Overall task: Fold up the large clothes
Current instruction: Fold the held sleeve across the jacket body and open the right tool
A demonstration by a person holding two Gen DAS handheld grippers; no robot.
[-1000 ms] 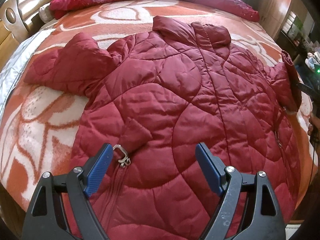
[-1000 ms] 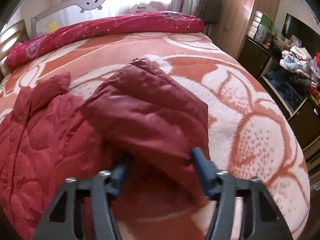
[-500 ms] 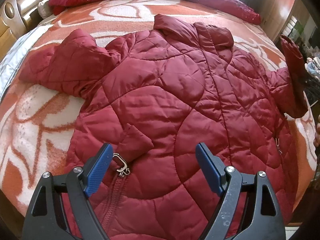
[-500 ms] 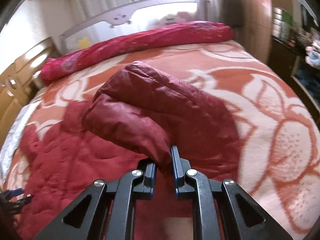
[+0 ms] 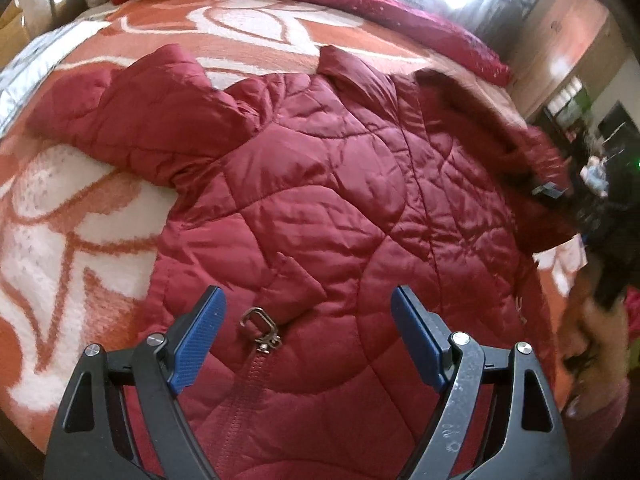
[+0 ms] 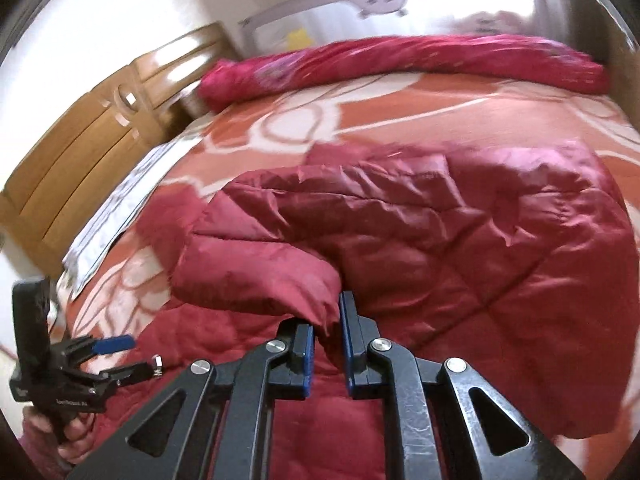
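Note:
A dark red quilted jacket [image 5: 320,184] lies spread on the bed, collar at the far end, one sleeve [image 5: 132,120] out to the left. My left gripper [image 5: 308,336] is open and empty, just above the jacket's hem near the zipper pull [image 5: 262,330]. My right gripper [image 6: 326,332] is shut on the cuff of the other sleeve [image 6: 264,280] and holds it lifted over the jacket body [image 6: 480,248]. The right gripper also shows in the left wrist view [image 5: 548,191] at the right edge. The left gripper shows in the right wrist view [image 6: 108,356] at the lower left.
The bed has an orange and white patterned blanket [image 5: 60,224]. A rolled red quilt [image 6: 400,60] lies along the far side. A wooden headboard [image 6: 80,152] is at the left. Cabinets and cluttered shelves [image 5: 580,92] stand to the right of the bed.
My right gripper has closed on the sleeve cuff, lifted it and carried it leftward over the jacket body. My left gripper stays open above the hem.

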